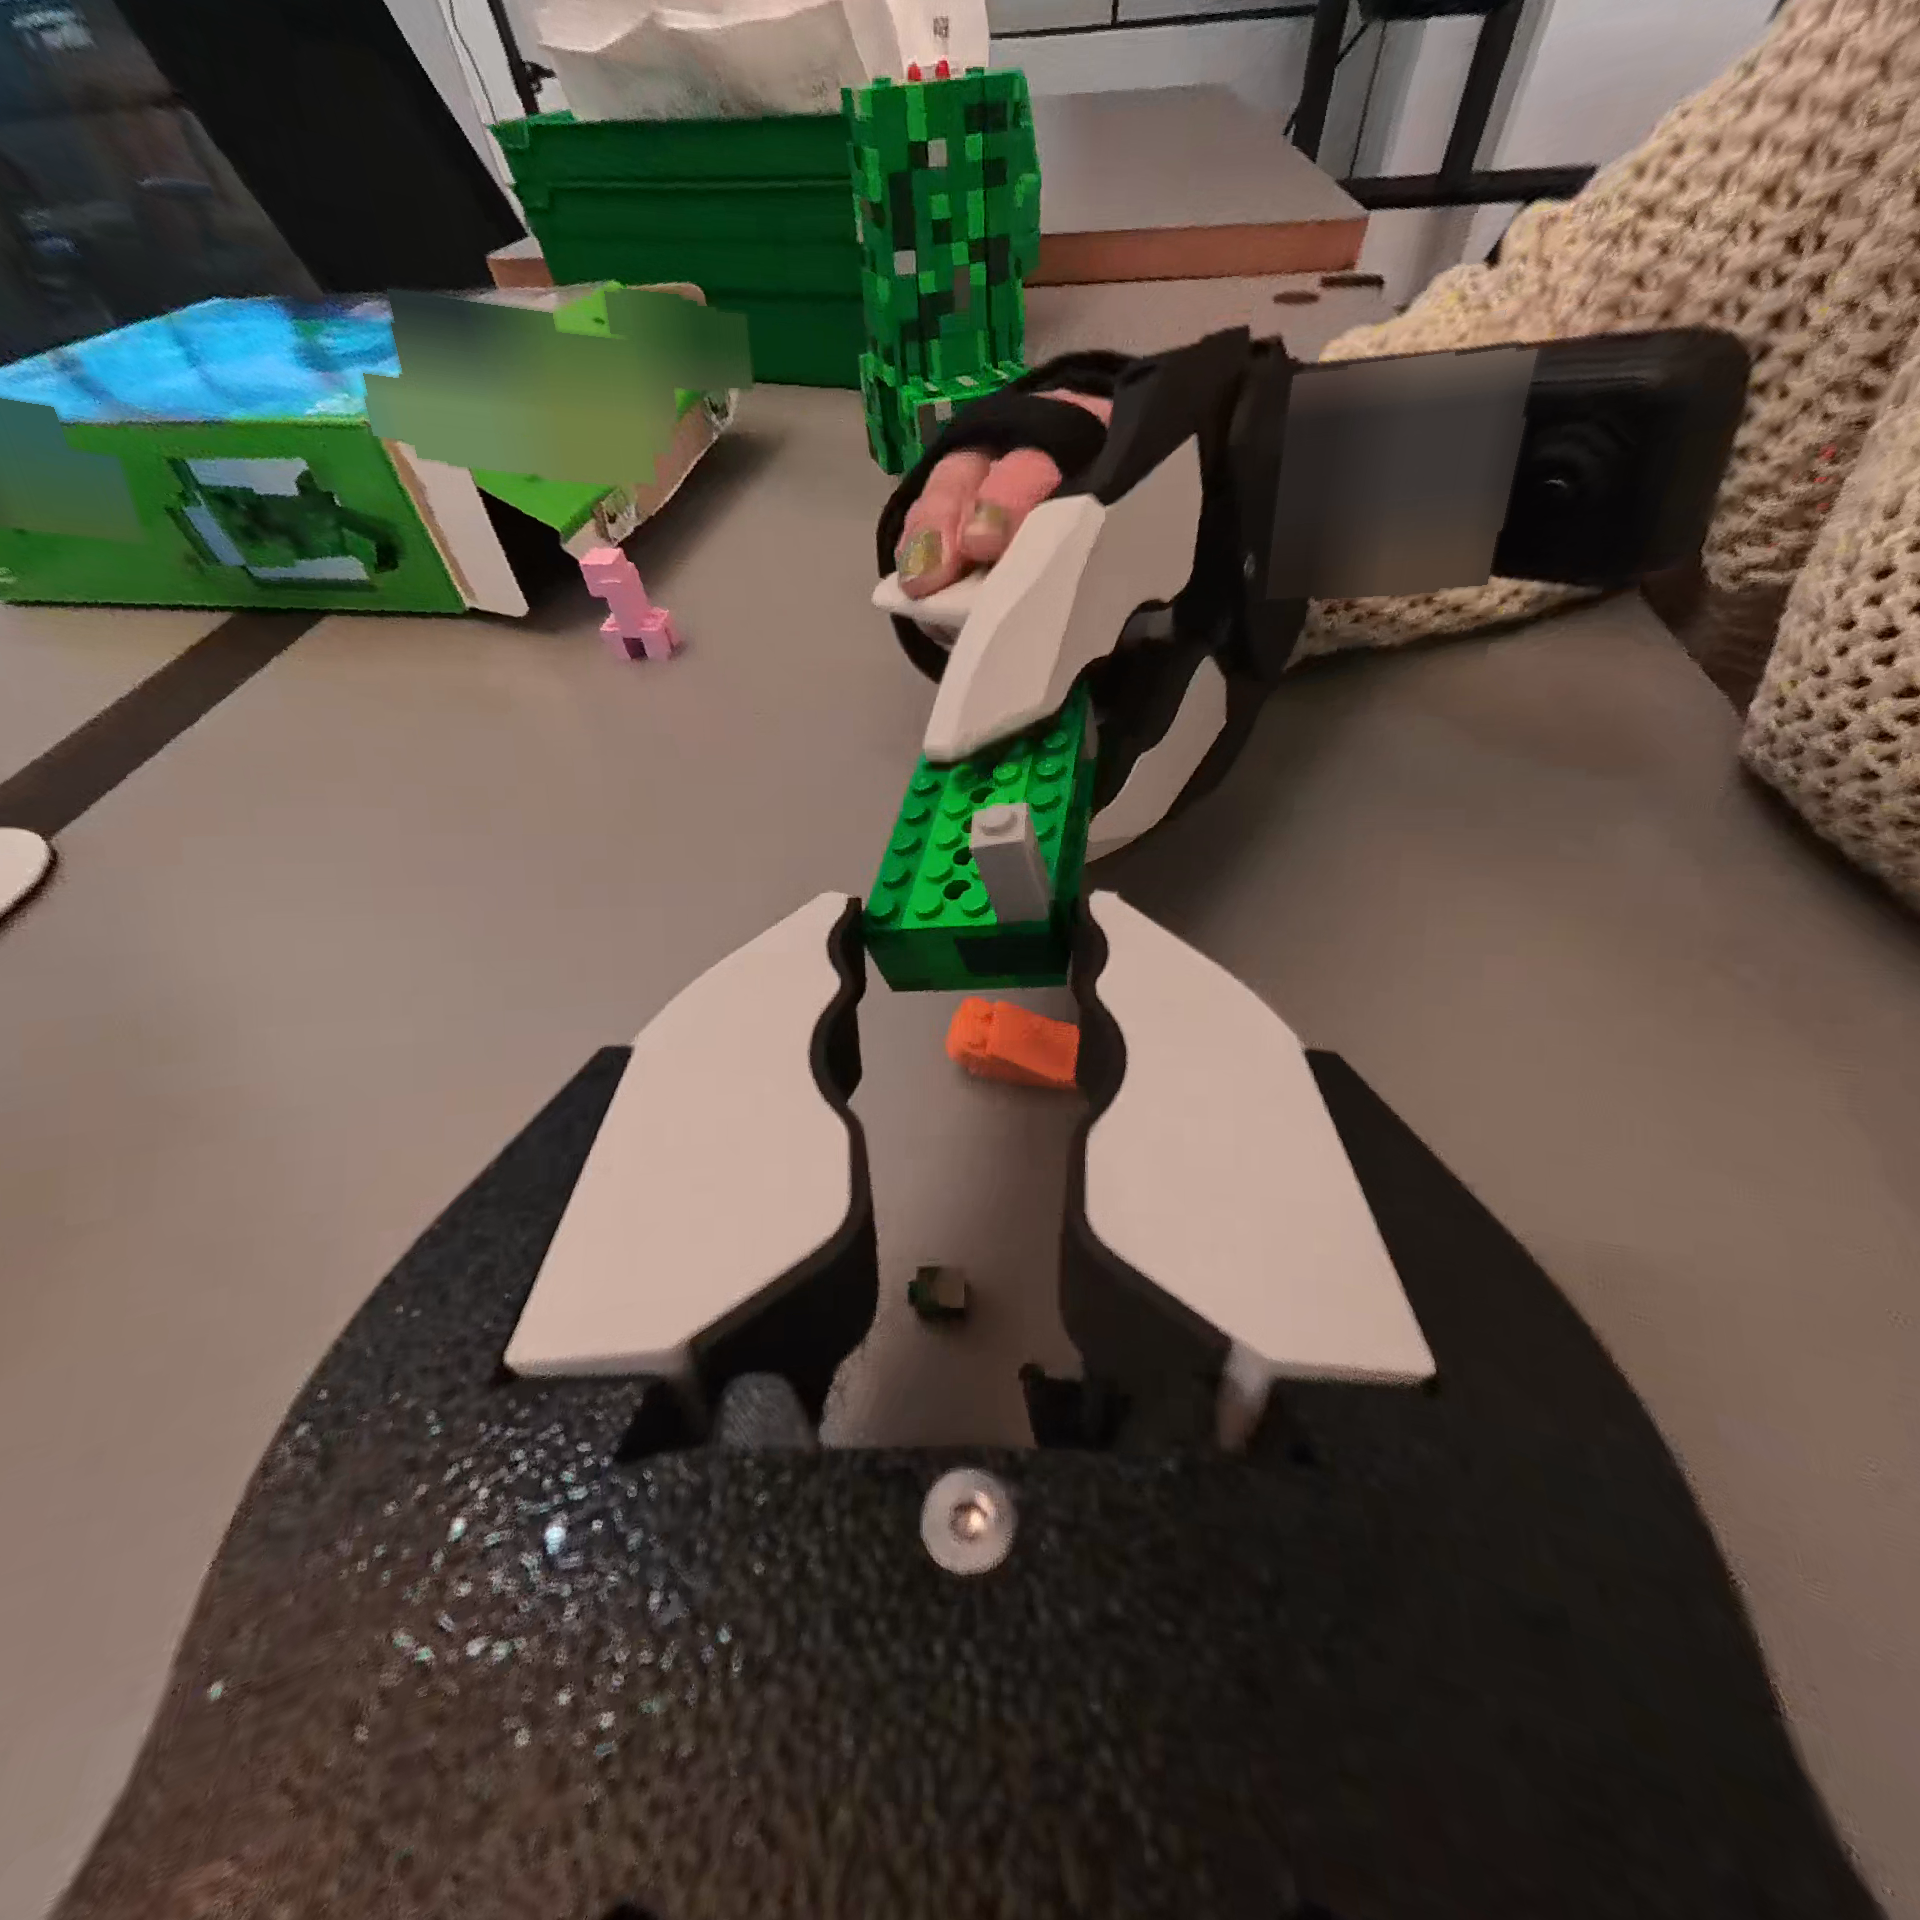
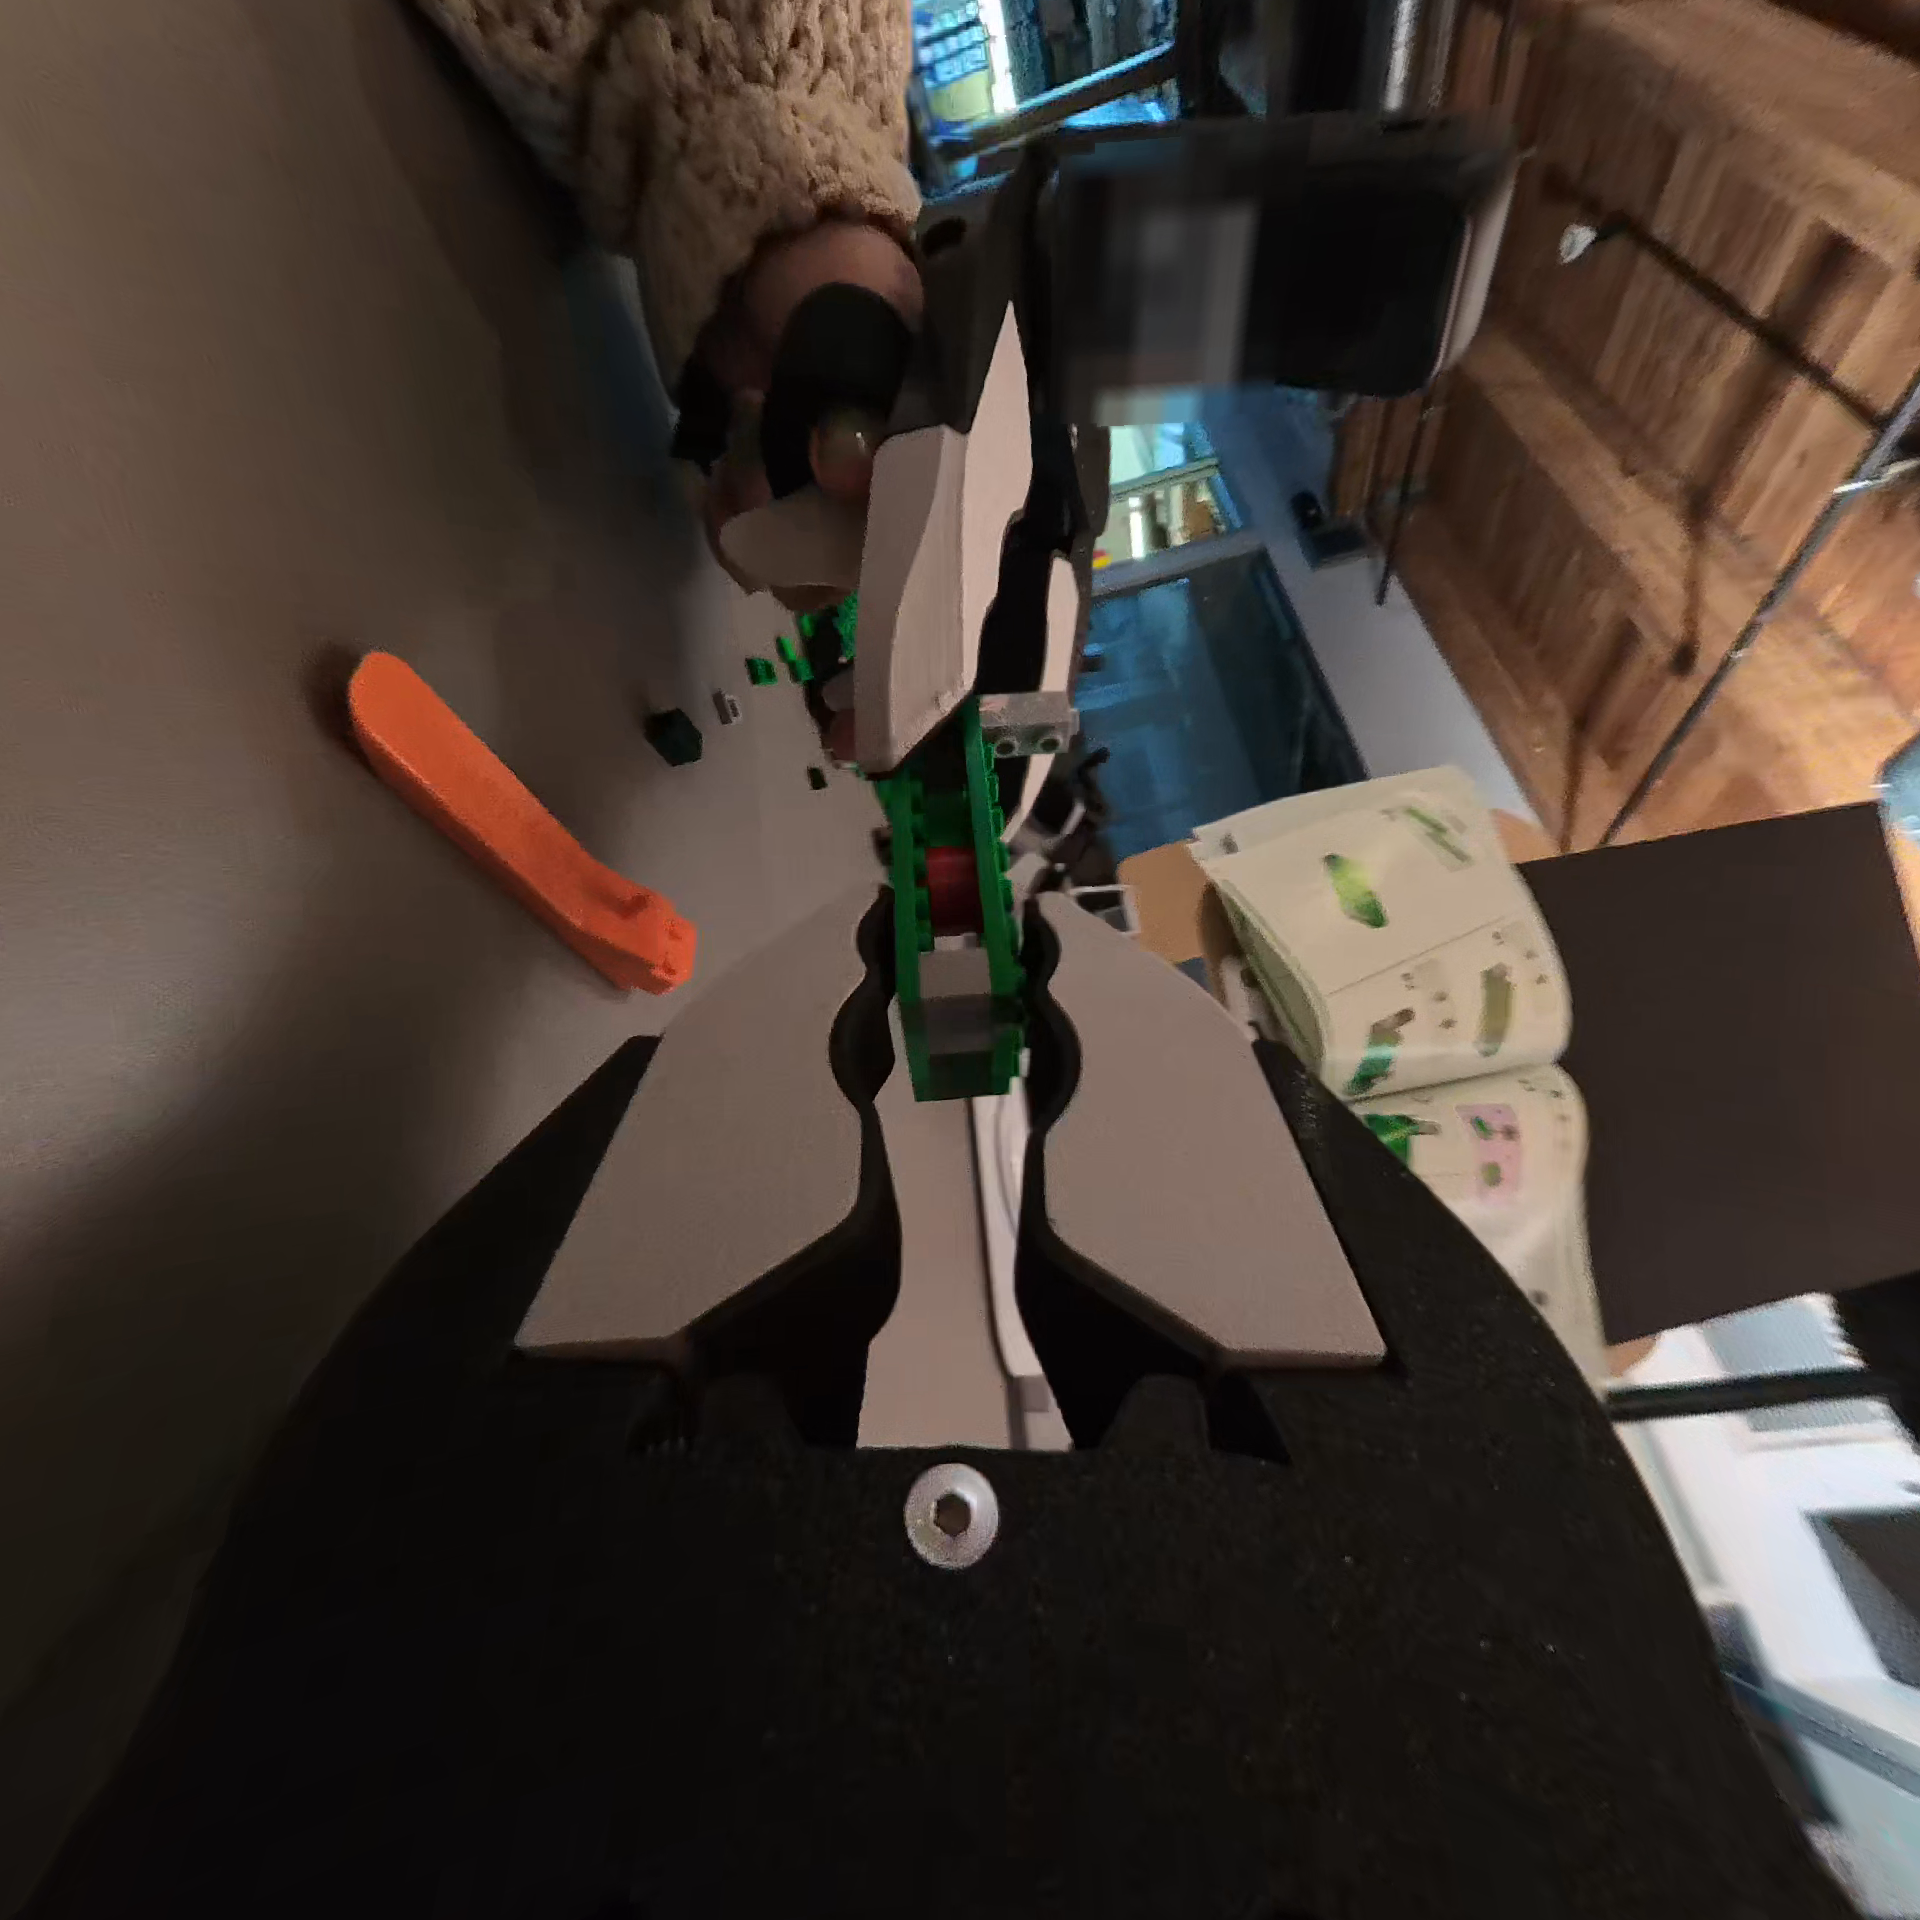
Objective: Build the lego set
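A long green lego assembly (image 1: 935, 842) with a grey brick (image 1: 1006, 862) on its studded top is held in the air between both grippers. My left gripper (image 1: 971, 935) is shut on its near end. My right gripper (image 1: 1039, 727) comes in from the upper right and is shut on the far end. In the right wrist view the same assembly (image 2: 961, 997) sits edge-on between the right gripper's (image 2: 961, 935) fingertips, with a red part inside it, and the left gripper (image 2: 982, 707) clamps the far end. An orange brick separator (image 1: 1013, 1044) lies on the table below.
A tall green pixel-patterned lego tower (image 1: 940, 260), stacked green plates (image 1: 675, 208), the set's box (image 1: 208, 488) and a pink lego figure (image 1: 629, 608) stand at the back. Loose small pieces (image 2: 675, 732) and the separator (image 2: 499, 821) lie on the grey table. An open instruction booklet (image 2: 1392, 935) lies at the right.
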Motion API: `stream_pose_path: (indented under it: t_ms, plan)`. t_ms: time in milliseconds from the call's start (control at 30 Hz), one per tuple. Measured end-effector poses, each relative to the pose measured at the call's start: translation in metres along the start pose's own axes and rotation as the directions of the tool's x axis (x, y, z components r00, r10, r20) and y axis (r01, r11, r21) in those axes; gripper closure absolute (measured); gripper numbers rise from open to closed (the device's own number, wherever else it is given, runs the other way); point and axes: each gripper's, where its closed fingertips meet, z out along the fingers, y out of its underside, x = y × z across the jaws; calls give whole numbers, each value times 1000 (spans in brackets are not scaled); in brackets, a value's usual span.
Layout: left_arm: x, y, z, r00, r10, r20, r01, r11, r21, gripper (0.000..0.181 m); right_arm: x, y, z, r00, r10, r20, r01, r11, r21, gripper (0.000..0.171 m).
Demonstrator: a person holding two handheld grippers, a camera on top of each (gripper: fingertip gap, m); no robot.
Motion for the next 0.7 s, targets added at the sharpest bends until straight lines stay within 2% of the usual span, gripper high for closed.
stream_pose_path:
  t_ms: [100,233,300,400,533,600,700]
  plan:
    - [-9,-1,-6,994,51,92,-51,999,6,143,10,-1,-3,997,19,-71,-19,1000,-4,130]
    - [-29,-6,-33,955,76,286,-98,993,64,143,22,14,-9,974,207,-88,-209,978,-12,128]
    - [-37,-4,-54,924,106,368,-129,991,40,143,27,22,-11,938,337,-80,-338,941,2,130]
    - [-60,4,-106,831,153,534,-154,987,-43,143,33,35,-12,860,504,-78,-506,863,-1,132]
    - [-89,19,-201,656,94,749,-105,994,-33,144,36,51,-12,766,638,-78,-641,767,-22,139]
    - [-98,30,-242,570,40,820,-78,997,6,144,38,59,-12,737,669,-95,-674,738,-36,139]
    - [-103,42,-275,509,29,860,-79,997,14,143,40,68,-13,714,688,-130,-698,714,-55,142]
